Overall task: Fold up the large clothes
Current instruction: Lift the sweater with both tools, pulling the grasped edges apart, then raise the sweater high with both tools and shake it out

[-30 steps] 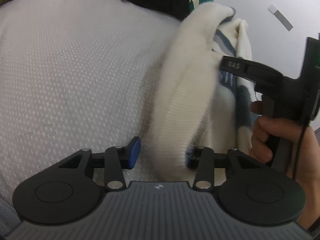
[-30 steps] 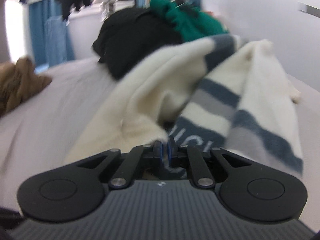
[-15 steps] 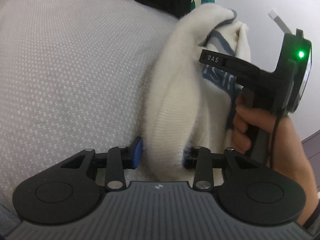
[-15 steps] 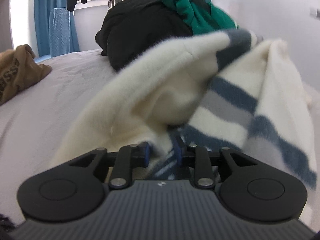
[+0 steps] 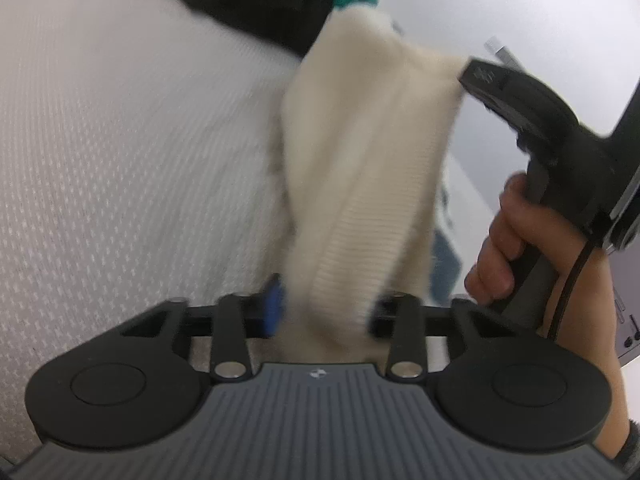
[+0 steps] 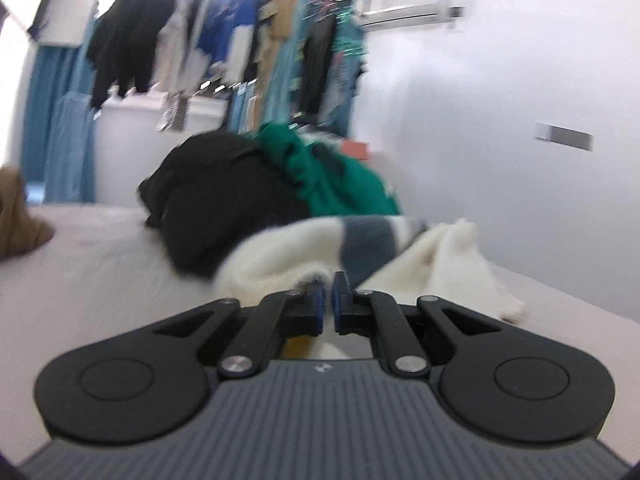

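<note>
A cream sweater [image 5: 360, 168] with blue and grey stripes [image 6: 364, 240] lies bunched on the white bed cover [image 5: 120, 160]. Its ribbed hem fills the gap of my left gripper [image 5: 326, 312], whose jaws are closing on it; the blue pad [image 5: 274, 310] touches the cloth. My right gripper [image 5: 466, 74], held in a hand [image 5: 504, 240], has the sweater's upper edge at its tip and lifts it off the bed. In the right wrist view that gripper [image 6: 328, 304] is shut, its pads nearly together, with cream cloth just ahead and beneath.
A black garment [image 6: 224, 208] and a green one [image 6: 344, 188] are piled at the far side of the bed. A brown garment [image 6: 16, 216] lies at the left. Hung clothes on a rail [image 6: 240, 40] and a white wall [image 6: 520, 80] stand behind.
The right gripper opened briefly, shut again on the sweater's edge, rose and tilted up. The left jaws narrowed onto the hem. The sweater's top edge now stretches higher.
</note>
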`<act>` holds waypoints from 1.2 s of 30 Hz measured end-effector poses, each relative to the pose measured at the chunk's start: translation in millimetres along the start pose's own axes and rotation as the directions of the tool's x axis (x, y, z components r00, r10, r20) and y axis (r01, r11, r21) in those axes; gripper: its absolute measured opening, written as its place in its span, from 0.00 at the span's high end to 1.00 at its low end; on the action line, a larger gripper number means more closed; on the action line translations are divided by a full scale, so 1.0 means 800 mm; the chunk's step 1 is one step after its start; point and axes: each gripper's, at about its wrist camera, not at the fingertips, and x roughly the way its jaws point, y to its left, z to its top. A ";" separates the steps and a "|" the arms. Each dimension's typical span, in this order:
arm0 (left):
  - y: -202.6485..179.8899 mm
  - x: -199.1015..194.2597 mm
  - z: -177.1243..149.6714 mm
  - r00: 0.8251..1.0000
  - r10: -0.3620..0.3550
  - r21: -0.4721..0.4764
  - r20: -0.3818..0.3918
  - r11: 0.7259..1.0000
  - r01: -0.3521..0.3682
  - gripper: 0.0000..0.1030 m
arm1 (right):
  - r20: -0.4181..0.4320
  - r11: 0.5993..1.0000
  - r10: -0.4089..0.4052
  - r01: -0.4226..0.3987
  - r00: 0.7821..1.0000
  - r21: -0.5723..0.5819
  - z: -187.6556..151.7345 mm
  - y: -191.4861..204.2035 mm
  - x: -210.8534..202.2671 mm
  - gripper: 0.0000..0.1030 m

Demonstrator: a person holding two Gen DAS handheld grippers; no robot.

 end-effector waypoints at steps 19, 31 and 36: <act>-0.140 -0.161 0.230 0.930 -0.111 0.010 0.351 0.993 0.114 0.87 | 0.166 0.953 -0.266 0.233 0.950 0.196 0.219 -0.086 -0.093 0.94; -0.332 -0.332 0.349 0.806 -0.280 0.248 0.521 0.954 0.171 0.87 | 0.349 0.944 -0.313 0.250 0.883 0.215 0.364 -0.110 -0.218 0.94; -0.404 -0.429 0.370 0.736 -0.365 0.353 0.571 0.918 0.181 0.87 | 0.414 0.950 -0.294 0.213 0.862 0.230 0.414 -0.119 -0.290 0.94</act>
